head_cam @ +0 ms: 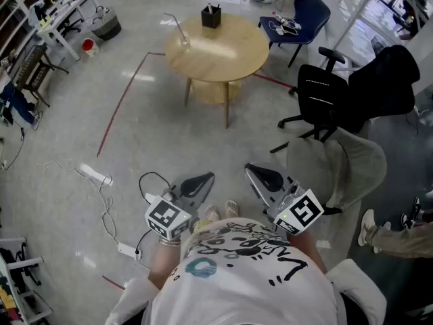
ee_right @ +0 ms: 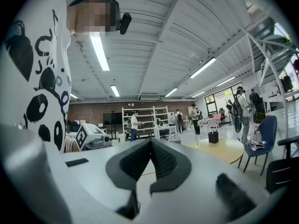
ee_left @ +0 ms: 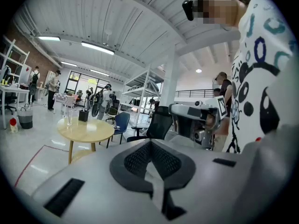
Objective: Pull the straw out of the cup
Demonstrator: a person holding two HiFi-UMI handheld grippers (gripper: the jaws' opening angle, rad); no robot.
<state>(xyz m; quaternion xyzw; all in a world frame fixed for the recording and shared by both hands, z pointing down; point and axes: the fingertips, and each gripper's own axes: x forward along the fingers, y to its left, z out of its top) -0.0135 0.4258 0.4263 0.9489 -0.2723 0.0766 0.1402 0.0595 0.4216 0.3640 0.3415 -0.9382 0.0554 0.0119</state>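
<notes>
A clear cup (head_cam: 184, 44) with a long straw (head_cam: 174, 24) leaning up to the left stands on the round wooden table (head_cam: 230, 53), far ahead of me. In the left gripper view the cup (ee_left: 69, 118) shows small on that table (ee_left: 88, 130); in the right gripper view the cup (ee_right: 195, 140) is a thin pale shape. My left gripper (head_cam: 203, 179) and right gripper (head_cam: 254, 171) are held close to my body, both shut with nothing in them, well short of the table. The shut jaws of each fill its own view: left gripper (ee_left: 150, 143), right gripper (ee_right: 150, 143).
A black box (head_cam: 211, 17) stands at the table's far edge. A black office chair (head_cam: 323, 99), a blue chair (head_cam: 301, 17) and a grey soft seat (head_cam: 348, 168) stand to the right. A power strip with cables (head_cam: 95, 176) lies on the floor at left. Red tape lines (head_cam: 122, 100) mark the floor.
</notes>
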